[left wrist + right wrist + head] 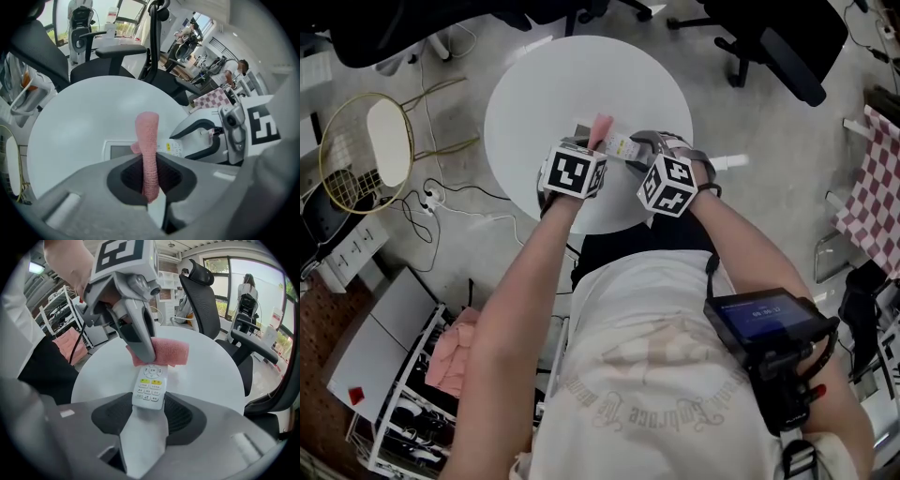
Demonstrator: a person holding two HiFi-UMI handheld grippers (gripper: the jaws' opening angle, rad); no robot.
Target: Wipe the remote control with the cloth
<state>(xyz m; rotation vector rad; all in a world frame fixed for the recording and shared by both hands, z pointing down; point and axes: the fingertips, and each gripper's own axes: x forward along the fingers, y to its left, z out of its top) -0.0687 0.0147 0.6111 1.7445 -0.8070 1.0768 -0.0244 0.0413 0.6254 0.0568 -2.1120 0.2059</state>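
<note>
Round white table fills the top centre of the head view, at 12 o'clock from the person's torso. Black office chair stands on the floor at the table's 2 o'clock. Red-and-white checked fabric hangs at the table's 3 o'clock, well apart from it. Badminton racket lies on the floor at the table's 9 o'clock, a white power strip near it at 7 o'clock. A dark device with a lit screen sits at the person's right side.

Both grippers point steeply down over the table's near half, around 5 o'clock of its centre, side by side.

Left gripper: jaws clamped on the pink cloth, a narrow folded strip pinched flat between the pads and sticking out past them toward 12 o'clock.

Right gripper: jaws clamped on the near end of the white remote control, button face up, pads on its two long sides.

In the right gripper view the remote points to 12 o'clock and the cloth lies across its far end, touching it, with the left gripper's finger coming down from 11 o'clock onto that spot. In the left gripper view the remote runs 9 to 3 o'clock behind the cloth, display end at 9 o'clock. Cannot tell whether the remote rests on the tabletop or is lifted off it.
</note>
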